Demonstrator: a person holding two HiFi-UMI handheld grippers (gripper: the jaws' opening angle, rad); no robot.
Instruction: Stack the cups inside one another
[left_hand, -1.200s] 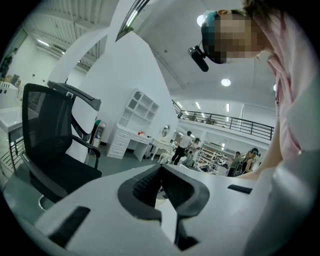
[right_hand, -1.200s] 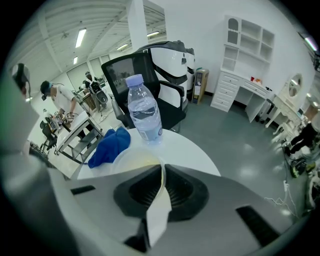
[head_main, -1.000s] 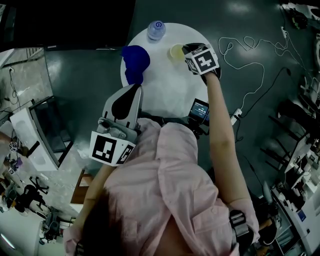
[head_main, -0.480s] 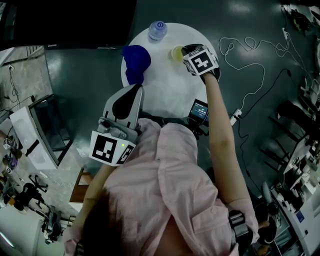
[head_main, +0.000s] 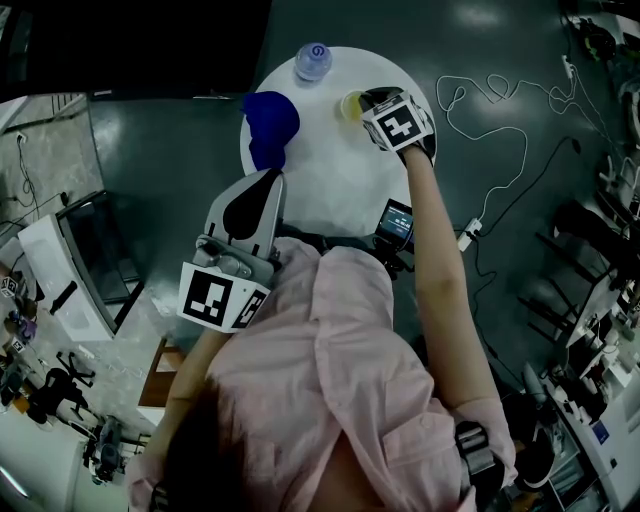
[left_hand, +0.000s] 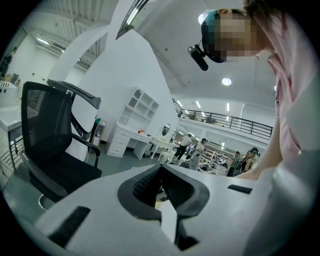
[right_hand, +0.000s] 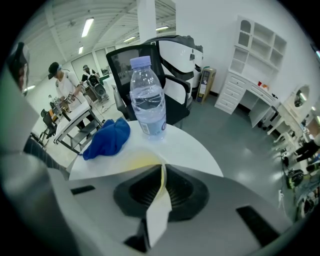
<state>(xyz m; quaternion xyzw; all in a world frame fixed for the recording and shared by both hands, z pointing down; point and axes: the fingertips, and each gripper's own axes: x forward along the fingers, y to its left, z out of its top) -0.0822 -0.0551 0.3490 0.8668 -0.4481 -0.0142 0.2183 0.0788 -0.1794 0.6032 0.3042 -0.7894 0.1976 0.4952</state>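
Where the cup sits: the pale yellow translucent plastic cup (head_main: 350, 104) (right_hand: 138, 162) stands upright on the far right part of the round white table (head_main: 330, 175) (right_hand: 192, 150), directly under the right tool.
Right tool: the right tool (head_main: 366, 100) (right_hand: 162, 174) points steeply down and is clamped on the cup's thin wall. One pad is inside the cup and one outside.
Left tool: the left tool (head_main: 272, 182) (left_hand: 160, 172) has its jaws together with nothing between them. It is held back by the table's near left edge, pointing roughly level into the room.
Bottle: a clear plastic water bottle (head_main: 312, 62) (right_hand: 147, 102) with a pale blue cap stands upright beyond the right tool and a little to its left, at the table's far edge, apart from the cup.
Cloth: a crumpled blue cloth (head_main: 270, 125) (right_hand: 107, 139) lies left of the right tool at the table's left edge, just ahead of the left tool's tips.
Screen: a small black device with a lit screen (head_main: 398, 220) sits behind the right tool, by the table's near edge.
Floor: the dark grey-green glossy floor (head_main: 170, 160) carries a looping white cable (head_main: 500, 130) to the right of the right tool.
Room: a bright hall. A black mesh office chair (right_hand: 145, 62) stands beyond the bottle, and white drawers and shelves (right_hand: 250, 85) stand to the right tool's right. People (left_hand: 187, 145) stand far ahead of the left tool, under a railed gallery (left_hand: 225, 119).
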